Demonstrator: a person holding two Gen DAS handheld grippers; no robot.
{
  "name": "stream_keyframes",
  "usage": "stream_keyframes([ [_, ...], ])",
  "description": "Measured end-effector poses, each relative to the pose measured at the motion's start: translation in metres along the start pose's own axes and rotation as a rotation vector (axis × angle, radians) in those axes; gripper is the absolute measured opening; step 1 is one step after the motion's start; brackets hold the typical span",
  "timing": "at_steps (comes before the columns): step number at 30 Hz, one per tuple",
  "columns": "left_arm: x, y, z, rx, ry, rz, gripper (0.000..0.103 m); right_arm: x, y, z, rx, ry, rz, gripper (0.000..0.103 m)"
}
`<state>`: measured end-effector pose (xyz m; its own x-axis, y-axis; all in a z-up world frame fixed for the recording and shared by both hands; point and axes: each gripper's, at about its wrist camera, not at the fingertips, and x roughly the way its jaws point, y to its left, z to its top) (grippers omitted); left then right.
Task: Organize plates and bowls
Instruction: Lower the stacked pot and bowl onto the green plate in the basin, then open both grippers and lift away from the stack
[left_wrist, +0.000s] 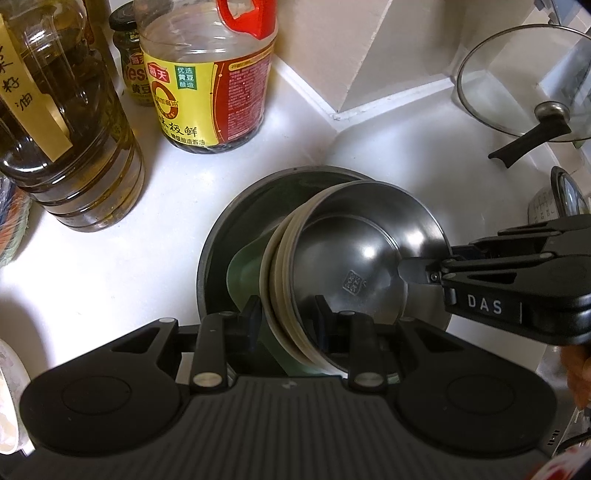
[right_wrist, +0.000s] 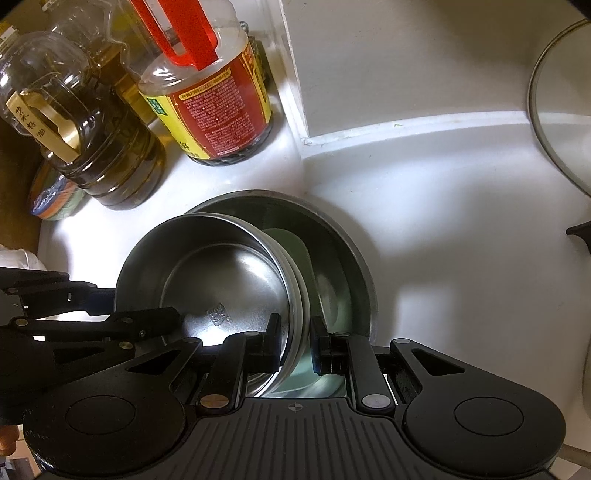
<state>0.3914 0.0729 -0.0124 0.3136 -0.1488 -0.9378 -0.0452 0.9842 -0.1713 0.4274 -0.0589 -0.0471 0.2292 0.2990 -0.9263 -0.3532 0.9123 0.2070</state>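
Observation:
A nested stack of steel bowls (left_wrist: 354, 254) tilts above a large dark steel basin (left_wrist: 221, 236) that holds a green plate (left_wrist: 247, 269). My left gripper (left_wrist: 286, 310) is shut on the stack's near rim, one finger inside and one outside. My right gripper (left_wrist: 406, 269) comes in from the right and grips the opposite rim. In the right wrist view the stack (right_wrist: 221, 280) sits over the basin (right_wrist: 347, 243) and green plate (right_wrist: 325, 291); my right gripper (right_wrist: 295, 339) clamps the stacked rims, and my left gripper (right_wrist: 173, 317) holds the left side.
Oil bottle (left_wrist: 70, 147), soy sauce bottle (left_wrist: 207, 88) and a small jar (left_wrist: 127, 55) stand at the back left on the white counter (left_wrist: 110, 266). A glass pan lid (left_wrist: 528, 85) leans at the back right by the tiled wall corner (left_wrist: 332, 110).

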Motion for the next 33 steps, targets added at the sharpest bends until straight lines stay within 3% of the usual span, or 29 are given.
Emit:
stream_keyframes([
  [33, 0.0013, 0.0018, 0.0019, 0.030, -0.025, -0.006, 0.027, -0.0046, 0.0038, -0.0010, -0.011, 0.018, -0.030, 0.016],
])
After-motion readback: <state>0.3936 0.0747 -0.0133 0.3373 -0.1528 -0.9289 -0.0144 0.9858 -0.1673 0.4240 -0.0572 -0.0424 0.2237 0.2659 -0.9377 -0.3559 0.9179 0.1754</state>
